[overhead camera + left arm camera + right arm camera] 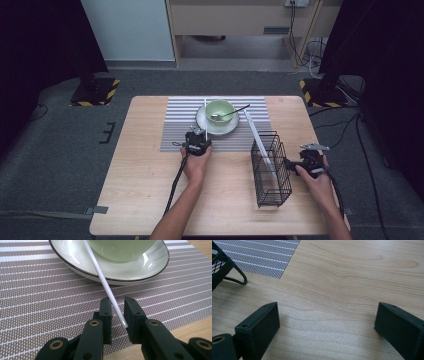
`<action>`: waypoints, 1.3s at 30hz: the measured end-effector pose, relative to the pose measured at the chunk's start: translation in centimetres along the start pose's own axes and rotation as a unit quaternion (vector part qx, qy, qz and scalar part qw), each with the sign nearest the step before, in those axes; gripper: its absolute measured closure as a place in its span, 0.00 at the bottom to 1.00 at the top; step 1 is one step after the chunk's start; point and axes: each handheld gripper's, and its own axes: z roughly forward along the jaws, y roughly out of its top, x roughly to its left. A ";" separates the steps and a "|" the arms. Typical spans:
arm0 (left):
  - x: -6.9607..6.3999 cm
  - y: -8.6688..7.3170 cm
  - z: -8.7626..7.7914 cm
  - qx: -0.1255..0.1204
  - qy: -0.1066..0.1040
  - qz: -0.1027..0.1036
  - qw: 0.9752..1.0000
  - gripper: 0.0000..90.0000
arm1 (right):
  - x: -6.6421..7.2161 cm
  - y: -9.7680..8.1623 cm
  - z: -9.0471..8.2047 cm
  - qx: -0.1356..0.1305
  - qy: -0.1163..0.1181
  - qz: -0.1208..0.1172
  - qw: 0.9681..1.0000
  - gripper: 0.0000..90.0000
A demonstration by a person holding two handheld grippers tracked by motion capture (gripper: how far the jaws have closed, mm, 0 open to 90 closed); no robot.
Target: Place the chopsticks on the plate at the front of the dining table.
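A thin white stick (100, 272) lies slanted over the rim of a white plate (150, 267). Its near end sits between the jaws of my left gripper (117, 301) and touches the right jaw, with a gap on the other side. In the high view the left gripper (200, 132) is just in front of the plate (220, 131), and the stick (205, 115) runs away from it past a green bowl (220, 109) holding a spoon (232, 112). My right gripper (292, 162) is wide open over bare wood (327, 312), beside a black wire basket (272, 170).
A second white stick (257, 135) leans out of the basket toward the bowl. A striped grey placemat (175, 135) lies under the plate. The basket's wire foot (237, 280) is near my right gripper's left jaw. Bare tabletop lies left of the left hand.
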 end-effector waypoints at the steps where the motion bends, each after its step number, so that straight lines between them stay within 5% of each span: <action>1: 0.0 0.0 0.0 -0.001 0.000 0.000 1.000 0.85 | 0.0 0.0 0.0 0.000 0.000 0.000 1.000 0.07; 8: 0.1 0.0 0.2 -0.006 0.001 0.000 1.000 0.82 | 0.0 0.0 0.0 0.000 0.000 -0.001 1.000 0.07; 20: -0.2 0.0 -2.0 -0.032 -0.004 0.032 0.999 0.50 | -0.2 0.4 -0.5 0.013 -0.001 -0.016 1.000 0.07; 26: 0.7 -0.5 -4.0 -0.053 -0.012 0.048 0.997 0.35 | -0.4 3.4 -4.0 -0.015 0.008 -0.049 0.999 0.07; 30: 1.3 -0.8 -4.4 -0.057 -0.022 0.040 0.997 0.31 | -0.5 4.8 -5.2 -0.018 0.013 -0.052 0.998 0.07; 39: 1.6 -1.2 -5.4 -0.045 -0.053 0.065 0.995 0.24 | -1.2 8.7 -9.2 -0.051 0.055 -0.041 0.996 0.10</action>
